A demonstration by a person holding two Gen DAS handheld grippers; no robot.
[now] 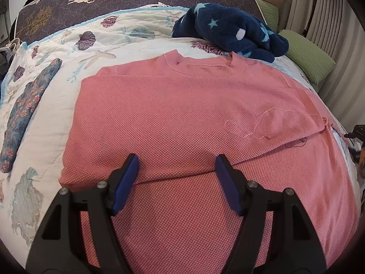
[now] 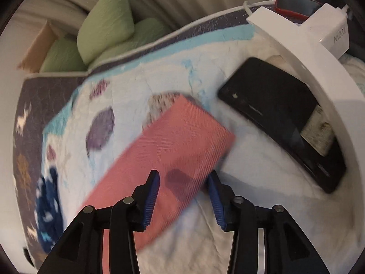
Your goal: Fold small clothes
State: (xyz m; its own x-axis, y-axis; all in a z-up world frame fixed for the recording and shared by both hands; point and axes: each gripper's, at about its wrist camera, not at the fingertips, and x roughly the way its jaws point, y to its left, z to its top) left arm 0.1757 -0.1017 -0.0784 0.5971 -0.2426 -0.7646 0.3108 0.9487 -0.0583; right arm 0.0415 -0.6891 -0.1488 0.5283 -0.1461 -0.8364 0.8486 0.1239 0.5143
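Seashell-print white quilt [image 1: 63, 105] on bed carries pink waffle-knit shirt [image 1: 182, 114], spread flat, collar far. Left tongs [image 1: 178, 159] wide above near hem. Right tongs [image 2: 183, 175] wide over pink sleeve [image 2: 168, 141]. Navy star fleece [image 1: 230, 29] far.

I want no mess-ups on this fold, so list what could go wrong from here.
1. The loose threads on the pink shirt near its folded edge may catch on a tool's fingers.
2. The shirt's sleeve lies close to the black phone; the open right tool might bump it.
3. The navy star blanket overlaps the collar, so pulling the shirt could drag it along.
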